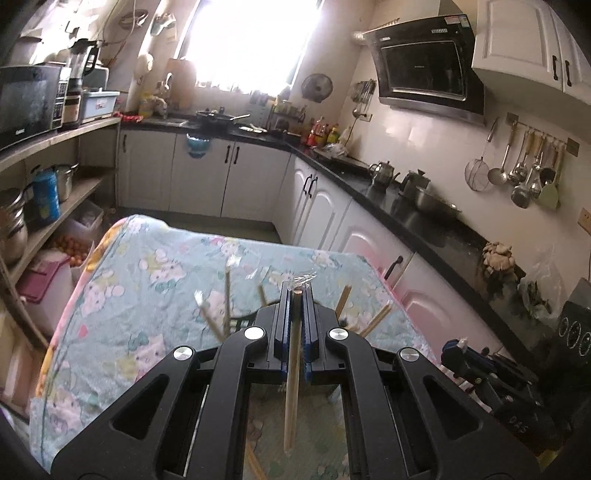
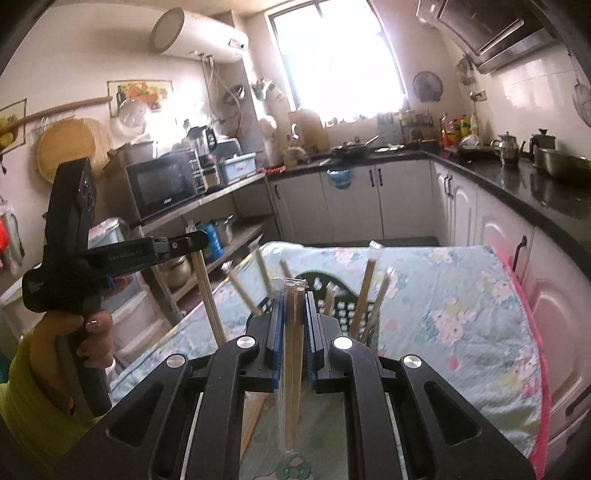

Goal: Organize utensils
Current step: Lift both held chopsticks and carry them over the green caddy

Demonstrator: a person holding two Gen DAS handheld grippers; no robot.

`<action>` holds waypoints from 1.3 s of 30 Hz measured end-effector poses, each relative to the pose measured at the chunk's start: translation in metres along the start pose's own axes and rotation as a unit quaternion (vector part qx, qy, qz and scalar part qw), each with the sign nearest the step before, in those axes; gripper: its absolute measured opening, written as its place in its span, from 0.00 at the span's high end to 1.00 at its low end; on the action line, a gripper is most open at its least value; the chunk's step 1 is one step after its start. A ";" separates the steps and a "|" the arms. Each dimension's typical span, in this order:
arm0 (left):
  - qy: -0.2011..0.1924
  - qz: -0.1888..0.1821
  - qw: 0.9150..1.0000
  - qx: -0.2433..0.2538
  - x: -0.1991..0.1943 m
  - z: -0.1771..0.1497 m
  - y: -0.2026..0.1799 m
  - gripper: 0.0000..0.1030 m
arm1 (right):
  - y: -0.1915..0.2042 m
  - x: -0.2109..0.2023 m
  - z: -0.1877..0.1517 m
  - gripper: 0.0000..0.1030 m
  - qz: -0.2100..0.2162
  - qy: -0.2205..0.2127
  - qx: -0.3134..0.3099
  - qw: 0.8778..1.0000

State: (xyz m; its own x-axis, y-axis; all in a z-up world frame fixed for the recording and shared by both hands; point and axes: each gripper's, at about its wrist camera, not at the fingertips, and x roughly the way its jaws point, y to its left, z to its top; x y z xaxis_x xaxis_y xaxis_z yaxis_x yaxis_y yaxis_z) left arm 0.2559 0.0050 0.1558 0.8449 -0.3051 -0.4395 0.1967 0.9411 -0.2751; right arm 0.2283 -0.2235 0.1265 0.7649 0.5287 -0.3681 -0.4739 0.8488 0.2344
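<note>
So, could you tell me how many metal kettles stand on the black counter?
2. One kettle stands on the black counter nearer the window; the other kettle is just beside it, next to a steel basin.

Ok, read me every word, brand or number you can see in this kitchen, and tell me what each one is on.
"GenRobot.ai": it seems to read so, in faint white print along the side of the left tool.
Microwave: small white brand mark under the door, too blurred to read.
Range hood: stickers and logo, too small to read.
Water heater: panel print, unreadable.
</note>
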 end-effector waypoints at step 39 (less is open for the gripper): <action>-0.107 0.076 0.990 -0.039 0.055 0.024 0.031 0.99 | -0.058 0.042 0.048 0.90 -0.084 -0.122 0.022 0.989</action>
State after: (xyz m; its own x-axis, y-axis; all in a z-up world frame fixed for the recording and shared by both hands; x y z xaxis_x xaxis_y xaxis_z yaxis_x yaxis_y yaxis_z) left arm 0.3203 0.0207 0.1432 0.9498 -0.1140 -0.2914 0.0262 0.9570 -0.2890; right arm 0.3092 -0.2508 0.1402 0.9162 0.3585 -0.1789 -0.3156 0.9208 0.2290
